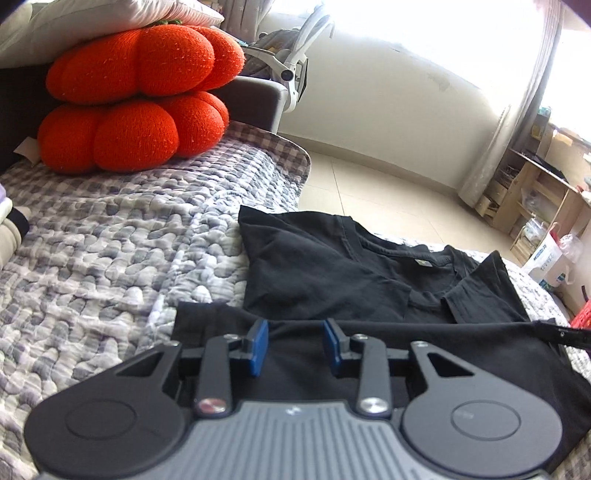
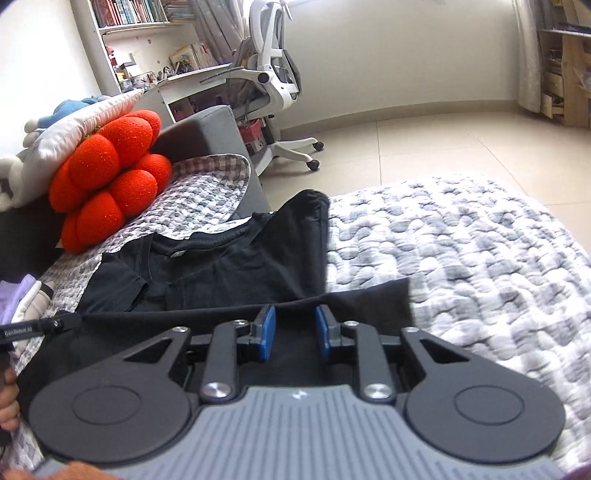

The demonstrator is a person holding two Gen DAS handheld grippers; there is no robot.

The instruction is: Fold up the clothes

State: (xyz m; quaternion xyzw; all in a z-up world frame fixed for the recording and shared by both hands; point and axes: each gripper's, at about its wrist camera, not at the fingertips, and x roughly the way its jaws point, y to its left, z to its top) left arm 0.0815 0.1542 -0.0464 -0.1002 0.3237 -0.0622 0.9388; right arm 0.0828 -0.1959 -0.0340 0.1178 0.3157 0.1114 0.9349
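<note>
Black cotton T-shirt [image 1: 325, 266] spread across quilted grey-and-white bedspread [image 1: 110, 236], neckband and small label toward twelve o'clock, both short sleeves turned inward over chest. Lower hem lifted into taut straight edge running nine to three o'clock, just ahead of blue pads. Left hand-held gripper [image 1: 295, 345] at six o'clock in its own view, blue pads [image 1: 260, 345] parted with clear gap, dark cloth lying beneath and between; no pinch visible, though hem edge sits so close to fingertips that contact possibly there, hard to tell. Right hand-held gripper [image 2: 294, 334] likewise at six o'clock, pads spread apart, hem crossing just beyond tips, shirt body below. Thin black part of other gripper poking in at three o'clock of left view and nine o'clock of right view, level with raised hem. Fingertips of a hand [image 2: 8, 397] at eight o'clock in right view. Two orange pumpkin-shaped cushions [image 1: 136, 96] stacked at ten o'clock, white pillow [image 1: 92, 22] resting on top. White office chair [image 2: 273, 85] at twelve o'clock on pale tiled floor [image 2: 424, 147]. Wooden shelving [image 1: 535, 192] at two o'clock of left view beside pale curtain [image 1: 506, 122].
</note>
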